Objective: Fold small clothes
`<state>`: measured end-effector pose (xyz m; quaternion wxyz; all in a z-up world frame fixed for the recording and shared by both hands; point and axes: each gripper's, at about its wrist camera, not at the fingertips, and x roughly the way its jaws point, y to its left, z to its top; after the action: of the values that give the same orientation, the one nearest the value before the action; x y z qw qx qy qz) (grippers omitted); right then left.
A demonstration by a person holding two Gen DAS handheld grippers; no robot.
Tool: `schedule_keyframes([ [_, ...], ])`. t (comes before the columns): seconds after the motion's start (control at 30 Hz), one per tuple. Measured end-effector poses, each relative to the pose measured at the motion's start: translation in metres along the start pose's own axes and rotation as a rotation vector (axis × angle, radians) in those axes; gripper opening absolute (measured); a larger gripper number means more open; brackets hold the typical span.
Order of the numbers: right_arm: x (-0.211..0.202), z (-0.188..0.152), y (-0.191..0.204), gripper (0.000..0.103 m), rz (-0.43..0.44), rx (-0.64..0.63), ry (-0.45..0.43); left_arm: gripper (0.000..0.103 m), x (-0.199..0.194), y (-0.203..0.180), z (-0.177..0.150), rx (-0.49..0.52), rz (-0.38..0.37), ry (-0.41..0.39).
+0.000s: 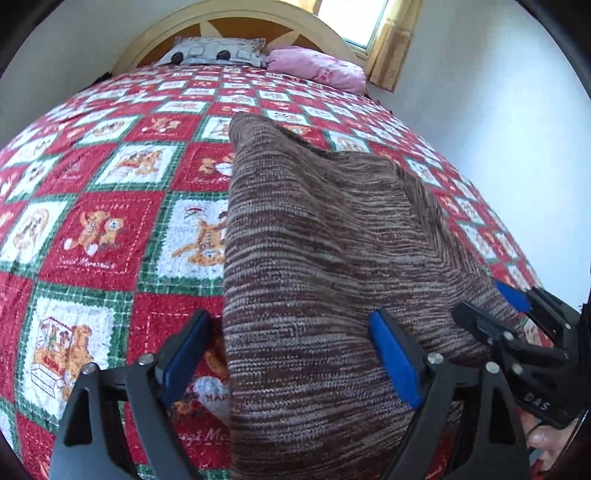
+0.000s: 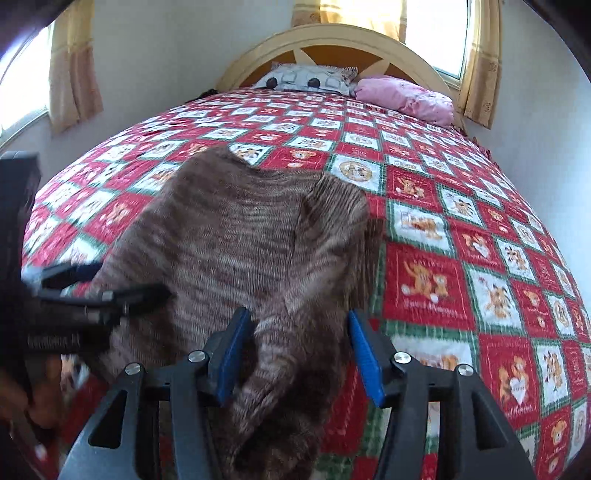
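Observation:
A brown striped knit garment (image 1: 325,240) lies spread on the bed, its near end under both grippers. My left gripper (image 1: 291,350) stands wide open over the garment's left edge; its right blue pad rests by the knit and its left one is over the quilt. In the right wrist view the garment (image 2: 236,236) shows a raised fold running toward me. My right gripper (image 2: 299,350) is open around that fold, with gaps beside both pads. The right gripper (image 1: 495,306) also shows at the garment's right edge, and the left gripper (image 2: 92,288) appears blurred at the left.
A red, green and white teddy-bear quilt (image 1: 110,229) covers the whole bed. A patterned pillow (image 1: 214,51) and a pink pillow (image 1: 317,68) lie by the arched headboard (image 2: 332,40). Curtained windows (image 2: 443,33) and white walls flank the bed. A hand (image 1: 543,439) holds the right gripper.

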<state>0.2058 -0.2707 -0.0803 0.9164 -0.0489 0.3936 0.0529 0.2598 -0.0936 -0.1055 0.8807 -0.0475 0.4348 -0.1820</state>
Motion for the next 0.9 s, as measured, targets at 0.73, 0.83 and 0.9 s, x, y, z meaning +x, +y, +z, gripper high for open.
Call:
schedule_keyframes([
  [0.73, -0.041, 0.004, -0.060, 0.058, 0.068, 0.294, -0.055, 0.099, -0.035, 0.007, 0.059, 0.032, 0.057, -0.062],
  [0.83, -0.022, 0.031, -0.064, 0.059, 0.089, 0.345, -0.071, 0.099, -0.006, -0.001, 0.075, 0.021, 0.064, -0.036],
  [0.9, 0.000, 0.044, -0.065, 0.061, 0.104, 0.371, -0.040, 0.099, 0.021, 0.003, 0.077, -0.013, 0.086, 0.010],
])
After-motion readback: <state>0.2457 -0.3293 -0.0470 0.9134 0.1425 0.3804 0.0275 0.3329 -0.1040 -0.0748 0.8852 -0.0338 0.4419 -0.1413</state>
